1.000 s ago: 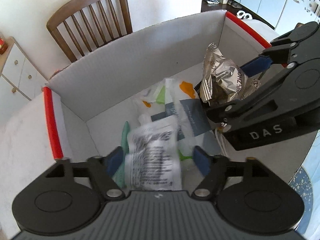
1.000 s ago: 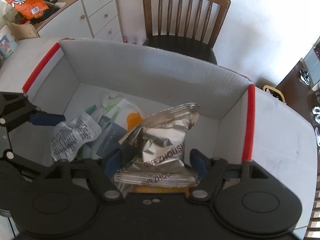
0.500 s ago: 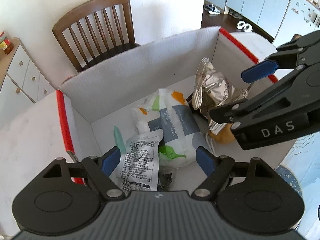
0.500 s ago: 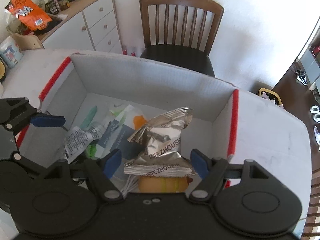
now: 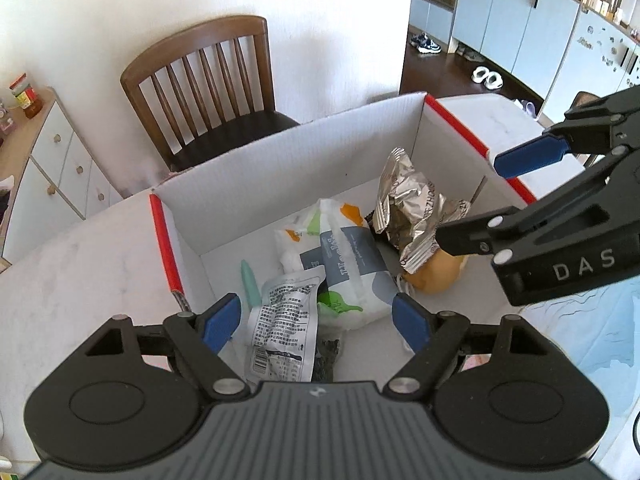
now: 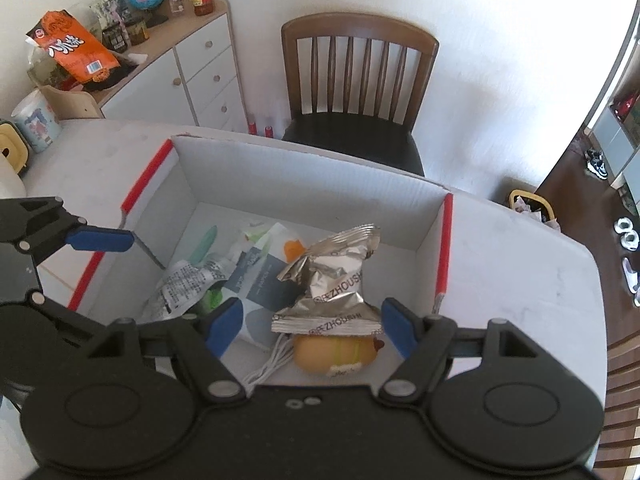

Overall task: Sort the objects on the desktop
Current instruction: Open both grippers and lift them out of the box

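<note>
"DAS" in white on the right gripper (image 5: 520, 196) body, "ZHOUSHI" printed on the crumpled foil packet (image 6: 332, 280), small unreadable print and a barcode on the clear pouch (image 5: 284, 332)

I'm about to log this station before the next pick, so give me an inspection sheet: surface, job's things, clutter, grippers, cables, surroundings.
Surface: white table, pale marbled top, carrying a white cardboard box with red edges.
Job's things: in the box, a silver foil snack bag, a printed clear packet, a white and grey pouch, a green pen-like stick, a yellow toy.
Clutter: mug on the table's far left.
Grippers: left gripper and right gripper open above the box, nothing between the fingers.
Cables: white cord beside the toy.
Surroundings: wooden chair, drawer cabinet with jars.
</note>
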`<state>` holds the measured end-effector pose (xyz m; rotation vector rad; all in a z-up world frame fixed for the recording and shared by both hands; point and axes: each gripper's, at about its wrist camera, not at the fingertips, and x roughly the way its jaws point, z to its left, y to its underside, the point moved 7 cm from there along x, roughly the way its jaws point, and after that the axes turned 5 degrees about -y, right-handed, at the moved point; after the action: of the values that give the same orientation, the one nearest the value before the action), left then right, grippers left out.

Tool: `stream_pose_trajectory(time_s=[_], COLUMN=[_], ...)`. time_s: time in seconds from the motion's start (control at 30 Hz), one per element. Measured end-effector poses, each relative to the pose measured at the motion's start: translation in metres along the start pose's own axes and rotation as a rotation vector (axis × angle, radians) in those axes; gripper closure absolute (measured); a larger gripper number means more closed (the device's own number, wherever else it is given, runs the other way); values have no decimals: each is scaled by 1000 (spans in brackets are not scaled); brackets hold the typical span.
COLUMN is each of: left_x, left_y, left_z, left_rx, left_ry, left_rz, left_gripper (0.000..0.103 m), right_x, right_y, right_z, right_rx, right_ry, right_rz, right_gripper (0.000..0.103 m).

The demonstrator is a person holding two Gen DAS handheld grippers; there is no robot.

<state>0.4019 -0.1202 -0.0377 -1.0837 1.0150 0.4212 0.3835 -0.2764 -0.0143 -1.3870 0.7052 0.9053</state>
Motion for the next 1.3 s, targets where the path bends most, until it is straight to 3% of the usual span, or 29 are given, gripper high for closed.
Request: stream_pose_trajectory(time_s=[0.3,0.47,0.63,1.3], left_x=[-23,-35,-49,-110], left_y=[9,17,23,58], left_z=[1,4,5,-7], left_rx=[-16,-65,-63,-99], left_ry=[9,63,54,103], left_rz=[-34,-43,-81,-195], left_gripper=[18,15,1,1], right_x=[-27,-38,-51,-97], right_y=[6,11,18,59], right_z=[13,22,27,41], right_rx=[-7,-8,6,70], right_ry=[-23,-32,-41,-29], right_rz=[-64,-87,-111,-228], right_gripper=[22,19,18,18])
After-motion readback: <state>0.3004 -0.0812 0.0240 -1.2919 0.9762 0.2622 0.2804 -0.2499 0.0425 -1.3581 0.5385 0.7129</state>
